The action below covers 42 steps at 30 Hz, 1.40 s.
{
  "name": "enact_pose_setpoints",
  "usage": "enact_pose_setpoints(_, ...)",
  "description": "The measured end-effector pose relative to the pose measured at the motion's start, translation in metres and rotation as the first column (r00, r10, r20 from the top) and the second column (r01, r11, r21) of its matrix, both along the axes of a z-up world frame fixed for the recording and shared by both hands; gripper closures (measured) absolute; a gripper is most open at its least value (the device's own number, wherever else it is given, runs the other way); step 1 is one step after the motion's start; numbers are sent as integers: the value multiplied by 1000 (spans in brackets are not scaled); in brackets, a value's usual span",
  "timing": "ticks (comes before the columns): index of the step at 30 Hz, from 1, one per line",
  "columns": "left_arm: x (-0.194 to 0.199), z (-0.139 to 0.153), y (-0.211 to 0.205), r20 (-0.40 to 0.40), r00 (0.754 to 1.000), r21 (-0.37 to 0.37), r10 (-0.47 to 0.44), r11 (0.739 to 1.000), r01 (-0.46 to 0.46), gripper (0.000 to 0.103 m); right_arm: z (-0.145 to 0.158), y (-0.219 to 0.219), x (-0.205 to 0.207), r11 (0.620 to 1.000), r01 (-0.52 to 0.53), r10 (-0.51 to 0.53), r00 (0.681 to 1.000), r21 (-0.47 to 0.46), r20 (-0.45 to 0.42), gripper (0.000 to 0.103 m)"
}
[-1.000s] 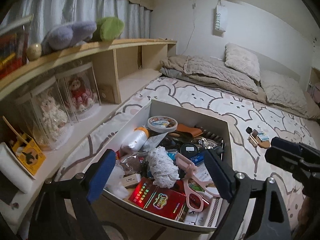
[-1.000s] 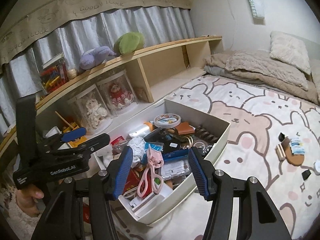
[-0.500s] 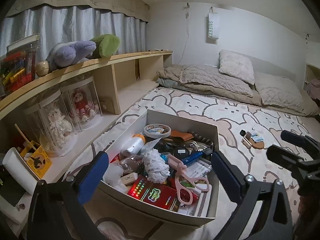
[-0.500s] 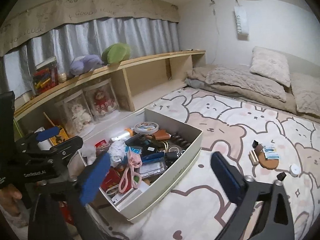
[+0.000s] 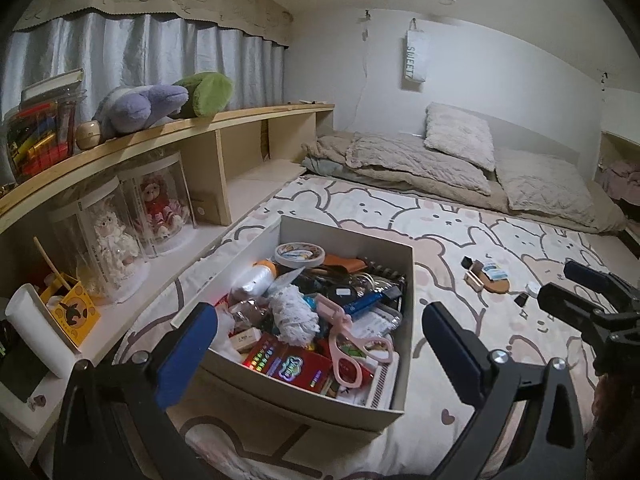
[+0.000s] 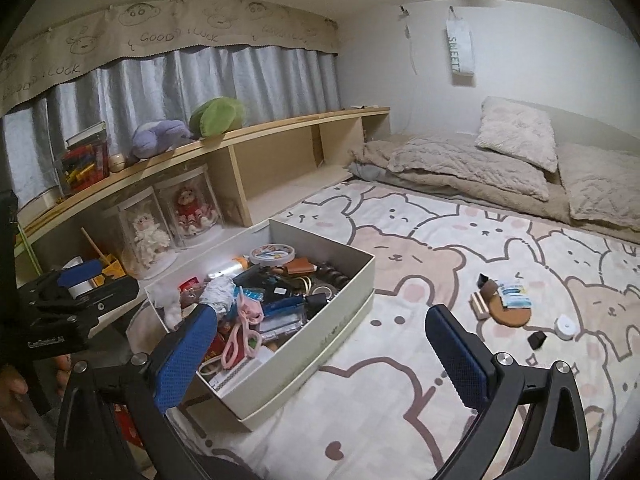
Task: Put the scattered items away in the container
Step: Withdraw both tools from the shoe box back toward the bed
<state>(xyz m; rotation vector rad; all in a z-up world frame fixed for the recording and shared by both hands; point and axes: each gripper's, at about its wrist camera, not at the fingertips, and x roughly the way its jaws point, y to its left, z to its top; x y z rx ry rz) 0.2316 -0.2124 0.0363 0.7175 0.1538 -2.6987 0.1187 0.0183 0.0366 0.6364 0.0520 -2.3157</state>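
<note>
Grippers both spread wide and empty, left gripper [image 5: 320, 344], right gripper [image 6: 322, 350]; box [image 6: 340, 320] full; leftover bits [image 6: 508, 304] lie on bedspread [image 6: 400, 380] — next, reach right for them

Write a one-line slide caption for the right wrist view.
Open right gripper above the bear-print bedding, beside the full box; small items lie scattered outside it.

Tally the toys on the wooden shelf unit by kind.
Plush toys on top: 2, a purple plush toy and a green plush toy
Dolls in clear cylindrical cases: 2, a white doll and a red-dressed doll
Total: 4
</note>
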Motion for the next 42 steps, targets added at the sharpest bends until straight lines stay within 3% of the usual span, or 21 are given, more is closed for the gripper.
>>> enact_pose_setpoints(23,31,-2,34,-2,1000,-63,-13,998,13,0,1,45,34,999,43,-43,999,8,-19,0)
enact_pose_setpoints(42,40,-13,49,16,999,-52,-35,998,36,0,-2,61,55,996,74,-71,996,49,-55,0)
